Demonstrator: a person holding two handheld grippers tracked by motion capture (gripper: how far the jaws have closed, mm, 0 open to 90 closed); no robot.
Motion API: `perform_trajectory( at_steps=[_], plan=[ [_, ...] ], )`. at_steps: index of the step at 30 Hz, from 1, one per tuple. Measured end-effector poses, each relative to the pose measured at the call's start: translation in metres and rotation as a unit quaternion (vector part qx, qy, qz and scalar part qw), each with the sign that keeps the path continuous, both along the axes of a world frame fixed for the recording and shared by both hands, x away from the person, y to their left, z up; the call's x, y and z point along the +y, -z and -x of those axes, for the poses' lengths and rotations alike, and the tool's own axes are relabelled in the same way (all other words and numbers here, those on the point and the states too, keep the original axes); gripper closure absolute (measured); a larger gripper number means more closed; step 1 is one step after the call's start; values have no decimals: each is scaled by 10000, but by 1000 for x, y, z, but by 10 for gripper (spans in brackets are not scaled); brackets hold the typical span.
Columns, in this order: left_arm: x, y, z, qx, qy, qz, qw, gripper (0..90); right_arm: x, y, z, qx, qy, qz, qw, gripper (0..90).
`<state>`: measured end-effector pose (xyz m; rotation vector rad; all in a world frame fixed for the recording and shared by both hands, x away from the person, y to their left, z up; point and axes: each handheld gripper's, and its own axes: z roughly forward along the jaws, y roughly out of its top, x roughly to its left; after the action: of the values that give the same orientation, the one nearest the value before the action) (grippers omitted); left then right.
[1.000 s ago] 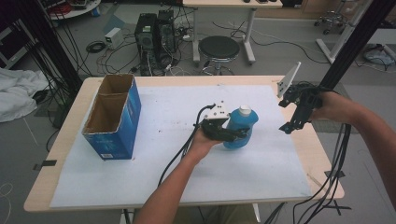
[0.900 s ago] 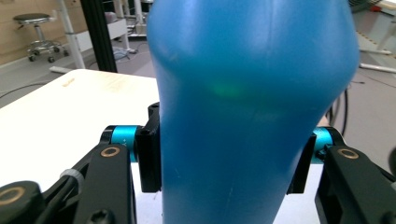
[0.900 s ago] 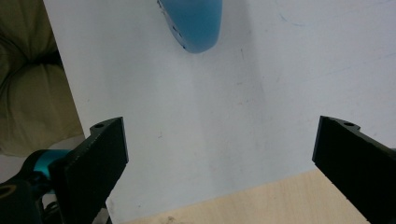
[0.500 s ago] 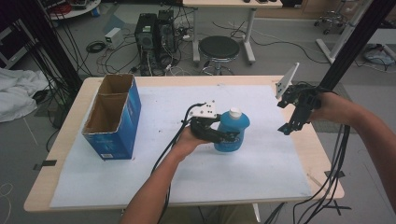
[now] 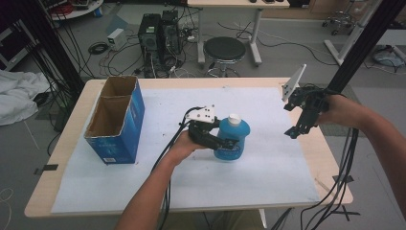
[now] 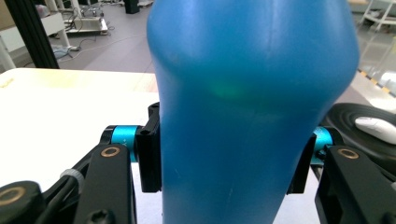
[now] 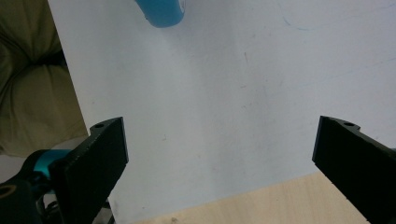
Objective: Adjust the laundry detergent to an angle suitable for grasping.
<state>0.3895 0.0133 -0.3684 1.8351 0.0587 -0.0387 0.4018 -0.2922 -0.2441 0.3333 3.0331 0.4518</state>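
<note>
Blue bottle [image 5: 232, 138], upright mid-table on the white sheet [image 5: 268, 182], is clamped at its body by the left gripper [image 5: 225, 143]; smooth, probably slippery plastic. Right gripper [image 5: 300, 125] is held wide, empty.

high view dim and soft, murky floor, dark edges. left gripper view bright, glossy blue plastic bottle [image 6: 252, 112] too close and blurred, faint sheen up top. right gripper view evenly lit, white paper sheet [image 7: 224, 102] slightly washed out, jaws soft.
</note>
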Motion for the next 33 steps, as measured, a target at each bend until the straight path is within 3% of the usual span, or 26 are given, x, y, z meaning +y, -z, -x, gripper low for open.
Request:
perform_trajectory(
  at_steps=[8, 17, 26, 33],
  plan=[
    [1, 10, 1, 79, 219, -67, 9997, 452, 1, -2, 0, -8, 8, 9, 10000, 24],
    [6, 23, -1, 200, 140, -113, 9996, 453, 3, -2, -1, -13, 34, 42, 10000, 24],
    [1, 31, 1, 204, 292, -191, 9992, 453, 5, -1, -2, 2, 16, 68, 10000, 24],
    [4, 34, -2, 339, 246, -91, 9991, 452, 5, -1, -2, 13, 30, 69, 10000, 24]
  ],
)
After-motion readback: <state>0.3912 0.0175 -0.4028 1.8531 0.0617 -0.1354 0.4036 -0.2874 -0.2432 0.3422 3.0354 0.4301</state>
